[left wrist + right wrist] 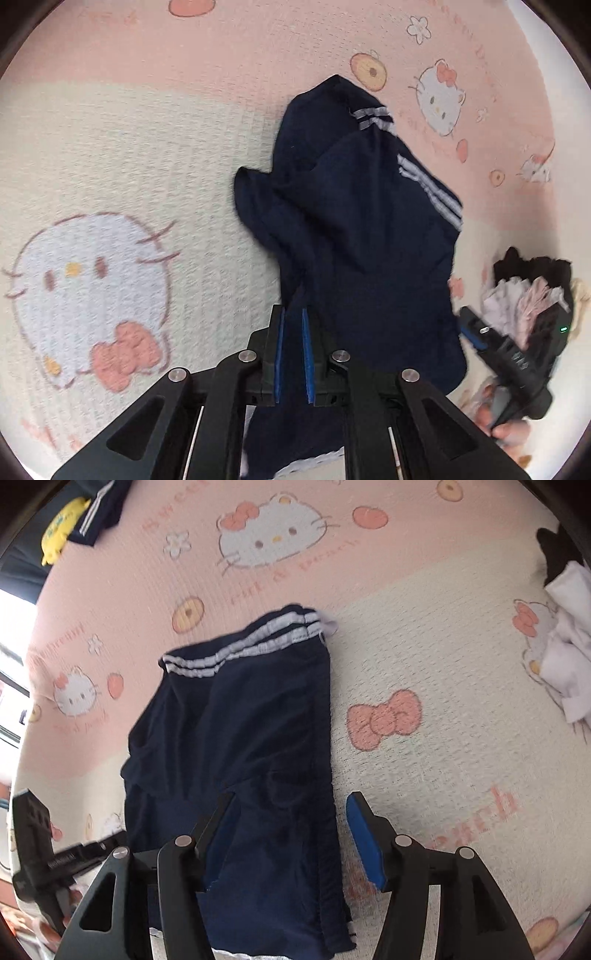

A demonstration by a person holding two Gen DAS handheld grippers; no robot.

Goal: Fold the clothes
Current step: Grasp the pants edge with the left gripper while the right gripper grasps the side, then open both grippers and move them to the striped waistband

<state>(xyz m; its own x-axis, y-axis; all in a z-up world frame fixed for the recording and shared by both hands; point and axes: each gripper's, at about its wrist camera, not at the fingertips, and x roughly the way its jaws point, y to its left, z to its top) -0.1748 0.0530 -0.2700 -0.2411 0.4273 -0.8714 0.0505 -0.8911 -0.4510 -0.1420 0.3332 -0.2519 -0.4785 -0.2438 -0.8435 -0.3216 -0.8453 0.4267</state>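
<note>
We saw the dark blue shorts point(236, 746) lying on the pink and cream blanket point(424, 657), white stripes at the far end. Our left tongs point(293, 354) were pinching the near edge of the shorts. Our right tongs point(291, 834) were spread wide over the shorts, holding nothing. A heap of clothes point(569, 635) lay right of the shorts.

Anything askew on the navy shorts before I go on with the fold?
Yes. The navy shorts lie rumpled, with their white-striped waistband slanted and a pale bit poking out at its right end. The left gripper pinches one edge; the right gripper is open.
</note>
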